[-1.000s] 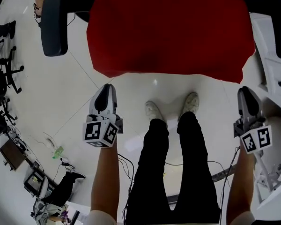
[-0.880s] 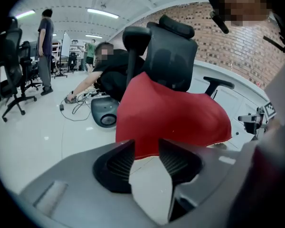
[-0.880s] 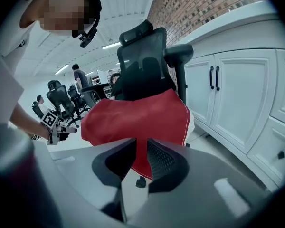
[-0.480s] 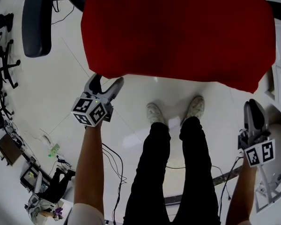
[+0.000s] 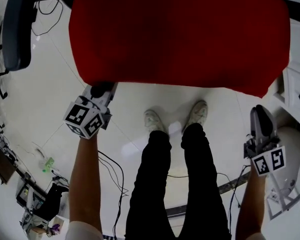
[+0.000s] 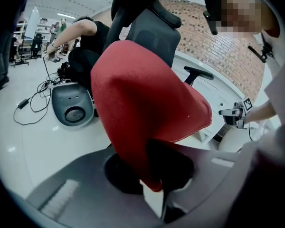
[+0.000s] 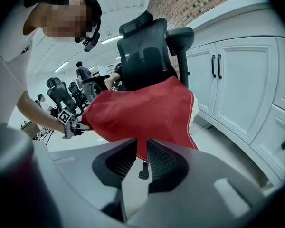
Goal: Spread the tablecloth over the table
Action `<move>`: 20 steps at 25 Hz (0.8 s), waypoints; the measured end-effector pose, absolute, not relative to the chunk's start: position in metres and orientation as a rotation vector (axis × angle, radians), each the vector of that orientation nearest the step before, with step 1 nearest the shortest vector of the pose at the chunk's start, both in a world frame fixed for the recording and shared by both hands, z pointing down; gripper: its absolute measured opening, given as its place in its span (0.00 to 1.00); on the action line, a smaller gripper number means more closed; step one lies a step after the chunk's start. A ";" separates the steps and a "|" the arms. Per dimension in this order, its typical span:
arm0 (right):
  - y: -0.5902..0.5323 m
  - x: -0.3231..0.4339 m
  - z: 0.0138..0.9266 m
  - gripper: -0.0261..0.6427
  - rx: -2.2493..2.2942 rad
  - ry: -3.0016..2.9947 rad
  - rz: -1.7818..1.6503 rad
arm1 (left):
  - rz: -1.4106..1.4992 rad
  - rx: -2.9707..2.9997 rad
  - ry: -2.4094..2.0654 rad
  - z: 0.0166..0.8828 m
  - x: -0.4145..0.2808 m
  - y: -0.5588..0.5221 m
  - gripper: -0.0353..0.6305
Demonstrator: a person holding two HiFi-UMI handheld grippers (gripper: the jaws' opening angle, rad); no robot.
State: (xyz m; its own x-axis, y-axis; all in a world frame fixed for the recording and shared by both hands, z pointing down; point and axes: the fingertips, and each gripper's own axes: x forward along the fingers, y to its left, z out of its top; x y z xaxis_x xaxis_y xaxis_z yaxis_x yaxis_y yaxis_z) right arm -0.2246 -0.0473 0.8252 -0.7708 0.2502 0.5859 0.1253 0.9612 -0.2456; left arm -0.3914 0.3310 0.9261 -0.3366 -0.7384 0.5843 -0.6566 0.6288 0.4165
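Head view: tablecloth (image 5: 180, 34) long axis left-right, near edge toward person; plain red, pale hem, draped ahead of shoes (image 5: 152, 119). Left gripper (image 5: 103, 88) jaws just closing, clenched on near-left corner. Right gripper (image 5: 258, 110) slightly agape, empty, near but apart from near-right corner.

Left claw (image 5: 103, 89): carried from beside the person's legs (image 5: 175, 184), out to the left and farther off, up to the near left corner of the red tablecloth (image 5: 180, 34). A second back its jaws were together and clear of the cloth. Half a second back they were spread wide, just short of the hem. The jaws have just been closing, and the cloth corner is now pinched between them, bunched at the grip. Marker cube (image 5: 85, 120) is turned further leftward than before.
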 end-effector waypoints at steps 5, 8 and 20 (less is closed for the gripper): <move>-0.082 -0.217 0.841 0.35 -0.147 -2.437 0.252 | -0.078 1.003 -2.102 0.915 -0.379 0.345 0.09; -0.105 -0.216 0.865 0.61 -0.123 -2.392 0.249 | -0.050 0.948 -2.136 0.911 -0.374 0.343 0.09; -0.090 -0.261 0.926 0.76 -0.510 -2.268 0.385 | -0.028 0.867 -2.159 0.909 -0.377 0.342 0.09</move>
